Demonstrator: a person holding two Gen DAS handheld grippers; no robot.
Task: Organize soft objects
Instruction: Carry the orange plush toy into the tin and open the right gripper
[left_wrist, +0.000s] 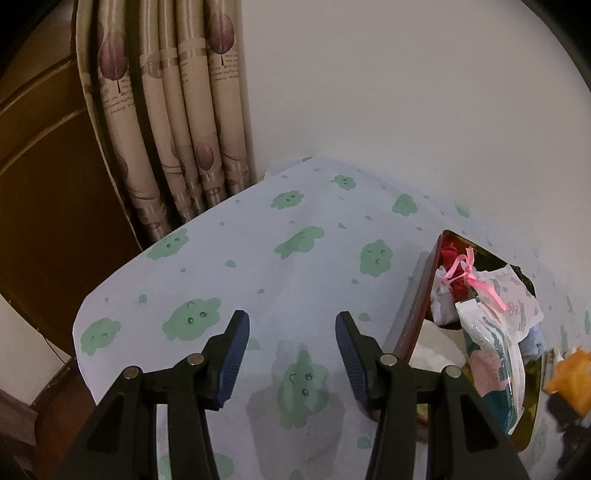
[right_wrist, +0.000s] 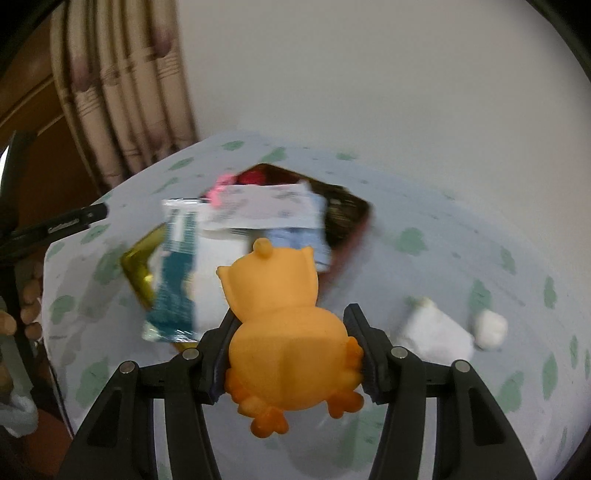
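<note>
My right gripper (right_wrist: 291, 350) is shut on an orange rubber duck toy (right_wrist: 284, 325), held above the table in front of the gold-lined box (right_wrist: 138, 269). The duck also shows at the right edge of the left wrist view (left_wrist: 570, 380). The box (left_wrist: 410, 325) holds a teal-and-white packet (left_wrist: 495, 365), a white printed pouch (left_wrist: 517, 299), a red item with a pink ribbon (left_wrist: 467, 273) and white cloth. My left gripper (left_wrist: 291, 336) is open and empty over the tablecloth, left of the box.
The table carries a white cloth with green blobs (left_wrist: 258, 236). A white folded cloth (right_wrist: 436, 332) and a small white ball (right_wrist: 489, 328) lie right of the box. Curtains (left_wrist: 166, 110) hang behind the table's left corner, with a white wall beyond.
</note>
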